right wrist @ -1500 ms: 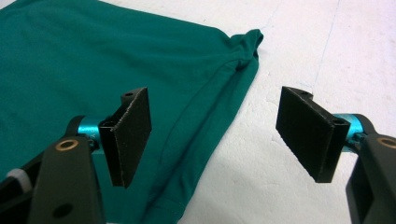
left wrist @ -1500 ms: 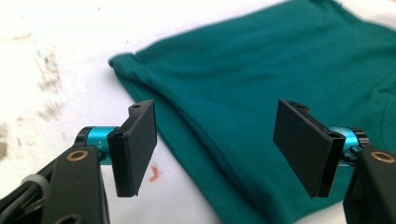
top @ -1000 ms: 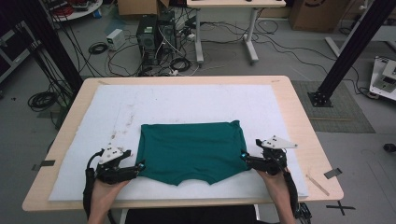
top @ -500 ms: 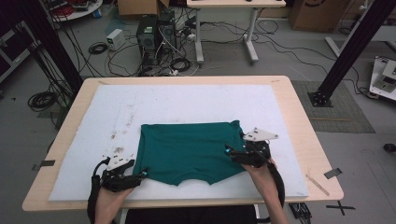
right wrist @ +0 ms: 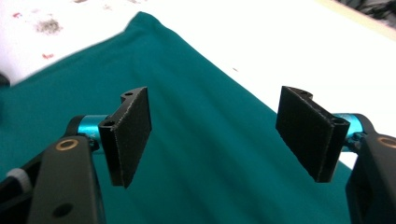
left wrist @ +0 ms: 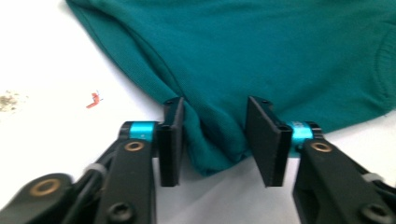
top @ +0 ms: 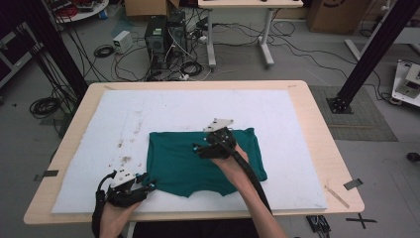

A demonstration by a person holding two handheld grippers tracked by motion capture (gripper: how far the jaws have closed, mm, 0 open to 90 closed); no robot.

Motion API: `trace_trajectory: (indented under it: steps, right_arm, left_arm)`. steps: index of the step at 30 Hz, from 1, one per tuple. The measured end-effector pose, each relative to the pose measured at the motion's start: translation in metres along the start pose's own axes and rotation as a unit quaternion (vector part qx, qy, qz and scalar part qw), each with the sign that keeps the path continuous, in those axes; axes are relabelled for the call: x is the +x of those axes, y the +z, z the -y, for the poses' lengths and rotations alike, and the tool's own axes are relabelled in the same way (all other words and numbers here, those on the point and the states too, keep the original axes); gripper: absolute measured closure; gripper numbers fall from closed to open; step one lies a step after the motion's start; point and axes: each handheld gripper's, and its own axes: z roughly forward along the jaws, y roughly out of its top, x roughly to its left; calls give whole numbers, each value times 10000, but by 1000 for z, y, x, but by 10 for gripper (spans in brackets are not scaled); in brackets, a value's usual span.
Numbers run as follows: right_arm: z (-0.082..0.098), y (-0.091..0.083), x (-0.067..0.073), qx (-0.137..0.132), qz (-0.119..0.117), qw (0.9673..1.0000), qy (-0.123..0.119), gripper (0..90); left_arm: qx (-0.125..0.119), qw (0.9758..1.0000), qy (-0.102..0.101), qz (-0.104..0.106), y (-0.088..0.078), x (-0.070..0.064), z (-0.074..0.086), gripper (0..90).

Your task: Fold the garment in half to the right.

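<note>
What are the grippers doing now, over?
Left gripper open, straddling a corner of the folded teal cotton shirt. Right gripper open above its middle. Nothing in the way.

1. We see a green garment [top: 203,161] spread flat on the white mat [top: 297,129].
2. Our right gripper [top: 198,148] hovers mid-garment (jaw gap unclear).
3. Our left gripper [top: 148,184] sits beside its near-left corner.

White mat [top: 307,124] covers most of a light wood table [top: 324,134]; brownish specks [top: 126,159] left of centre. Upper left of the frame: dark computer tower [top: 161,37], small white box [top: 121,41], cable tangle [top: 190,67]. Top centre: white desk legs [top: 267,37]. Black diagonal strut [top: 371,54] at right. Black tape cross [top: 360,219], probably, on the floor lower right.
</note>
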Motion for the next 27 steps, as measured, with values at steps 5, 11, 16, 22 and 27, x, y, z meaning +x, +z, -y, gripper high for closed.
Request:
trace_trajectory:
  steps: [5, 11, 16, 22, 27]
  right_arm:
    - [-20, 33, 7, 161, -270, 9995, -57, 280]
    - [-35, 66, 17, 283, -621, 9976, -102, 291]
    - [-51, 96, 26, 422, -914, 9946, -260, 297]
    - [-68, 131, 37, 579, -1088, 9917, -367, 317]
    - [-78, 148, 43, 578, -1071, 9913, -500, 402]
  left_arm:
    - [-41, 9997, -99, 204, -1, 4, 1, 727]
    - [-30, 9996, -125, 267, 0, 4, 1, 803]
    - [-54, 9998, -60, 202, -1, 3, 1, 804]
    - [-60, 9998, -20, 196, 0, 2, 1, 812]
    - [-55, 9998, -15, 207, -1, 2, 1, 812]
